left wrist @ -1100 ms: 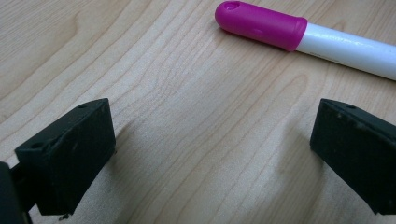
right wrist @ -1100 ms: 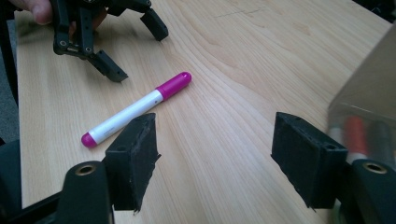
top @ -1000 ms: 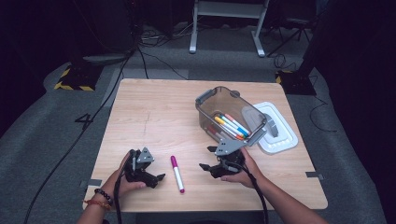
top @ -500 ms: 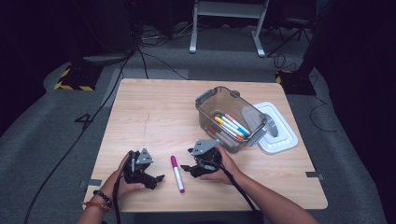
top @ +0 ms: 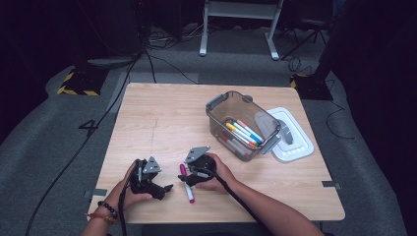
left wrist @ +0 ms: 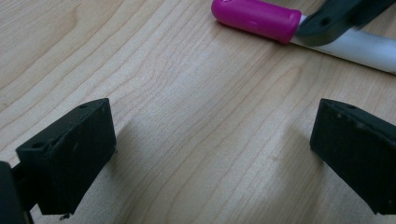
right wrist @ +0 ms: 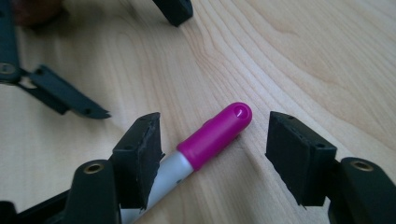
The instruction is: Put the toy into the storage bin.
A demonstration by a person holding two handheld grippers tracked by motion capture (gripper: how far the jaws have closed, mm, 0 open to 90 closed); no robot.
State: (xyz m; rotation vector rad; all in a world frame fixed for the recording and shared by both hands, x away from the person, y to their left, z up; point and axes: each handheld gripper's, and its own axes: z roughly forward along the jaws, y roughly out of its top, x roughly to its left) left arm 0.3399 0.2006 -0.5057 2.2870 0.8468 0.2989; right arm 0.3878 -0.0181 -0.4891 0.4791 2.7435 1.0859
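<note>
On a wooden table point(top: 162, 123), the left gripper point(top: 156, 185) rests near the front edge, jaws wide apart on bare wood, seemingly waiting. Just right, a pink-capped marker point(top: 186, 184) lies flat. The right gripper point(top: 188, 180) straddles its cap, jaws apart and just closing, not yet pinching, likely to lift it. Farther right, a bin point(top: 243, 124) holds markers beside its lid point(top: 293, 142).
</note>
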